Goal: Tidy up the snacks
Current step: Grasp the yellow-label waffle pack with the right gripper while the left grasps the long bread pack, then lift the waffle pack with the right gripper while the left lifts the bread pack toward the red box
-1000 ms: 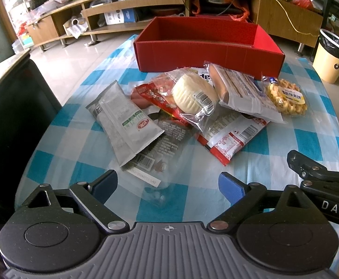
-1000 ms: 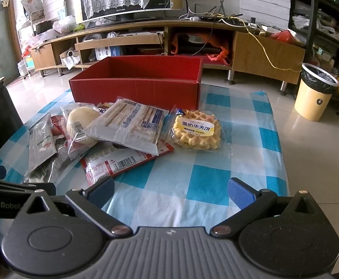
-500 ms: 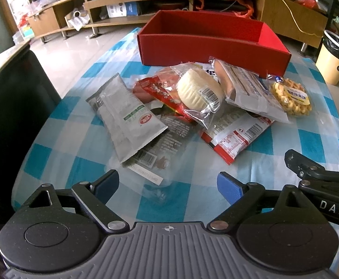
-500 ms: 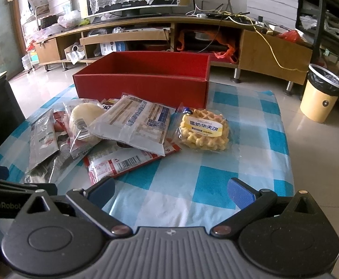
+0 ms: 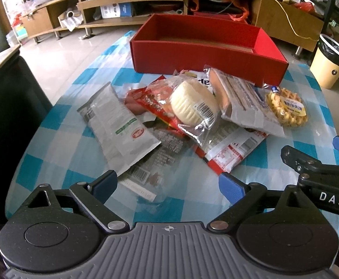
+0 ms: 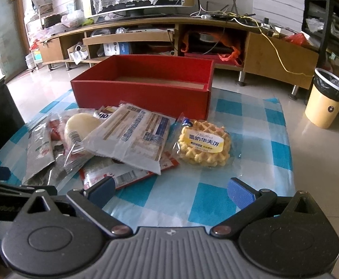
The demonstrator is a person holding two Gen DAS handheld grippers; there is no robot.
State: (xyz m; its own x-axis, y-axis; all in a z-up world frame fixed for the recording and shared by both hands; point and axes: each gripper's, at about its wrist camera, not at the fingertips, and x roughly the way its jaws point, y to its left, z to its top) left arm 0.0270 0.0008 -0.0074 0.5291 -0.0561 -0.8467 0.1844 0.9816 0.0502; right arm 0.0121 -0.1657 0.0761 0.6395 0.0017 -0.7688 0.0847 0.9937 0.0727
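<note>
An open red box (image 5: 206, 55) (image 6: 143, 93) stands at the far side of a blue-checked table; no snack shows inside it. In front of it lies a pile of snack packets: a grey packet (image 5: 118, 125), a round white bun in clear wrap (image 5: 192, 104) (image 6: 81, 125), a white-blue packet (image 5: 246, 102) (image 6: 132, 137), a red-white packet (image 5: 229, 151) and a wrapped waffle (image 5: 288, 109) (image 6: 204, 146). My left gripper (image 5: 168, 187) is open and empty above the near table edge. My right gripper (image 6: 170, 189) is open and empty, near the waffle.
A dark cabinet (image 5: 8, 107) stands left of the table. A yellow bin (image 6: 327, 102) stands on the floor at right. A low wooden TV stand (image 6: 169, 37) runs along the back. The table's edge (image 6: 290, 162) drops off at right.
Both grippers have moved forward a little toward the snack pile, and the left one tilted down. The snacks have not moved. Both stay open.
</note>
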